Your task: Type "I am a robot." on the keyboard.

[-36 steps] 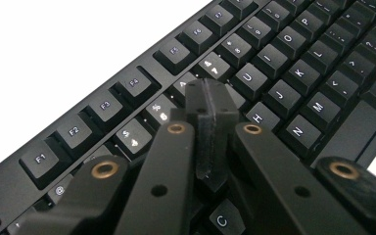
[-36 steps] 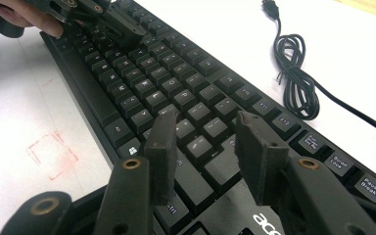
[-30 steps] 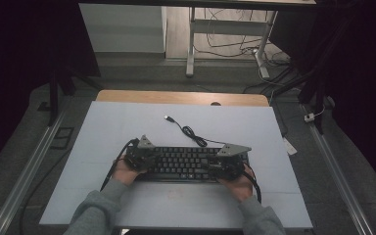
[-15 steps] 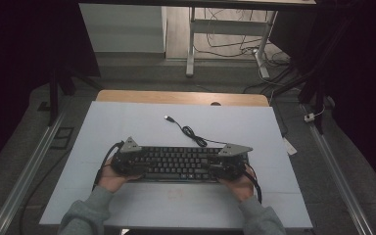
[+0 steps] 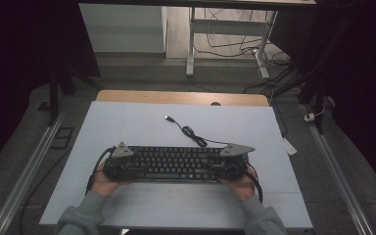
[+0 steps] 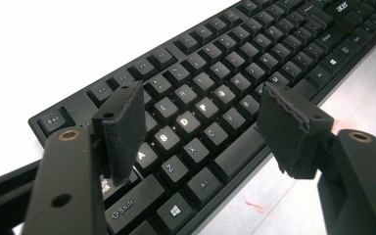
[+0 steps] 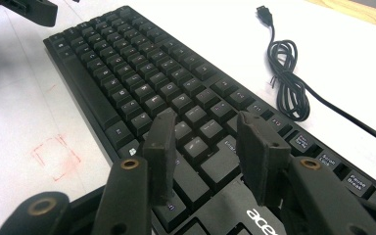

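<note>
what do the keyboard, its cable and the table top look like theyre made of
Keyboard: probably matte black plastic, with moulded keycaps and soft glare. Cable: likely rubbery black sheathing, since it coils loosely. Table top: smooth pale sheet, perhaps laminate or a mat; its far edge strip looks like wood.

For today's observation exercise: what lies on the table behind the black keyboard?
Behind the black plastic keyboard, its thin black cable runs coiled across the pale blue table top to a loose USB plug. Where the cable joins the keyboard is hidden by the right gripper.
</note>
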